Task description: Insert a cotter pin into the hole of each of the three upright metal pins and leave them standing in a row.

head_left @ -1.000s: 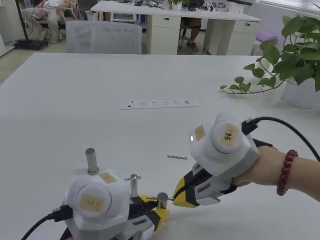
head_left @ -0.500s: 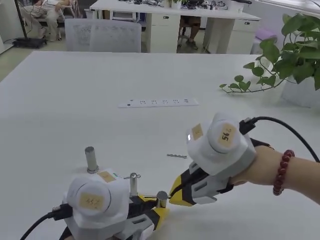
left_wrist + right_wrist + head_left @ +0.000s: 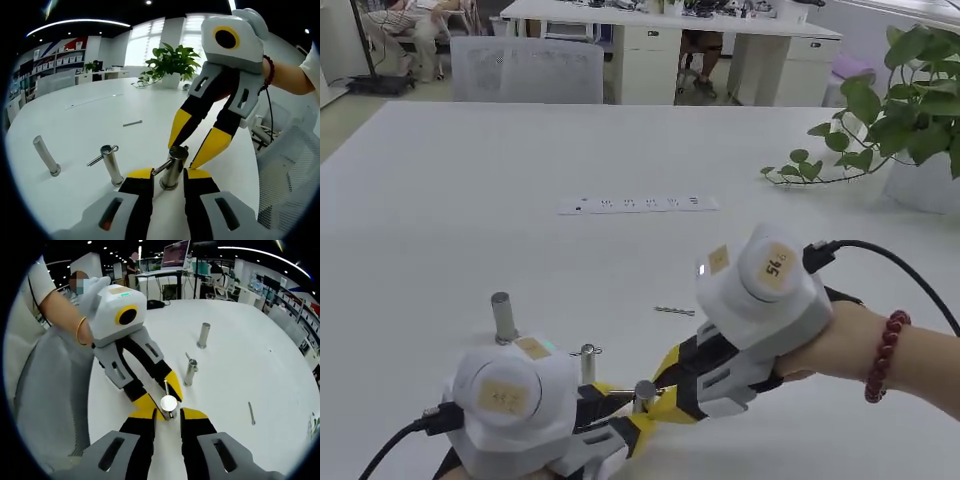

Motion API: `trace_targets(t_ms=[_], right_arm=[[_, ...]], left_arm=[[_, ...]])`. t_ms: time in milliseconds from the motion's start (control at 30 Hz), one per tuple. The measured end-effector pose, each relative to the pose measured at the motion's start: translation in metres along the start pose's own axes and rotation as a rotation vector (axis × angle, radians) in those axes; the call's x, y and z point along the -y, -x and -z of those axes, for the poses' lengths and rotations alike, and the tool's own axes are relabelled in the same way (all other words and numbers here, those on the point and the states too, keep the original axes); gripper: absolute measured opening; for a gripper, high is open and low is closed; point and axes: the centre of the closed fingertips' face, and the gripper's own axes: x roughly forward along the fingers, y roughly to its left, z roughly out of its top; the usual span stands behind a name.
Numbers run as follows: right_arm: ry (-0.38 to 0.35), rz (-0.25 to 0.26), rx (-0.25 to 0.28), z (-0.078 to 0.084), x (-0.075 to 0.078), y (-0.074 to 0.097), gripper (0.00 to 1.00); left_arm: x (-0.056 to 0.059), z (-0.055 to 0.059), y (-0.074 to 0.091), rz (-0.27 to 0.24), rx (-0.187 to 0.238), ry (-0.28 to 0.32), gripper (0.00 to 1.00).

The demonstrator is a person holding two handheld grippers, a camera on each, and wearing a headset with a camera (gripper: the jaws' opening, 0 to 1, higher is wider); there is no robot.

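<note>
Pins of bare metal stand upright in a row on the white desk (image 3: 440,190): the front pin (image 3: 173,169), the middle pin (image 3: 111,165) and the far pin (image 3: 45,156), each apart from its neighbour. The front cotter pin (image 3: 159,169) passes crosswise through the top of the front pin, its shaft projecting to one side. The middle cotter pin (image 3: 94,160) sits through the top of the middle pin, loop on one side, shaft on the other. A loose cotter pin (image 3: 674,313) lies flat on the desk beyond the row, well apart from the pins. The left gripper (image 3: 169,173) reaches in from the near left; its fingers are set narrow and clamp the lower part of the front pin from both sides. The right gripper (image 3: 169,413) comes in from the right, held in a hand (image 3: 830,335) with a red bead bracelet (image 3: 885,345) on the wrist. Its fingers are narrow, with the top of the front pin between the yellow tips; whether they press on the pin or on the front cotter pin cannot be told. Farther back on the desk lies a white power strip (image 3: 638,206), and a potted plant (image 3: 910,110) stands at the right edge. A grey chair (image 3: 525,72) stands behind the desk.
</note>
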Motion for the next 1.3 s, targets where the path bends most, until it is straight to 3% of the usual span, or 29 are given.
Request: trace_targets(t_ms=[133, 500, 833, 1300], right_arm=[[-0.011, 0.011, 0.019, -0.003, 0.0, -0.002, 0.28], [-0.058, 0.038, 0.06, -0.008, -0.002, -0.007, 0.27], [-0.114, 0.049, 0.095, -0.008, 0.002, -0.01, 0.24], [-0.056, 0.043, 0.092, -0.008, 0.001, -0.015, 0.16]], left_arm=[[-0.002, 0.004, 0.008, -0.003, -0.021, -0.016, 0.26], [-0.009, 0.01, 0.03, -0.016, -0.045, -0.031, 0.33], [-0.013, 0.006, 0.052, -0.042, -0.009, 0.003, 0.37], [-0.009, -0.008, 0.076, -0.061, 0.053, 0.035, 0.48]])
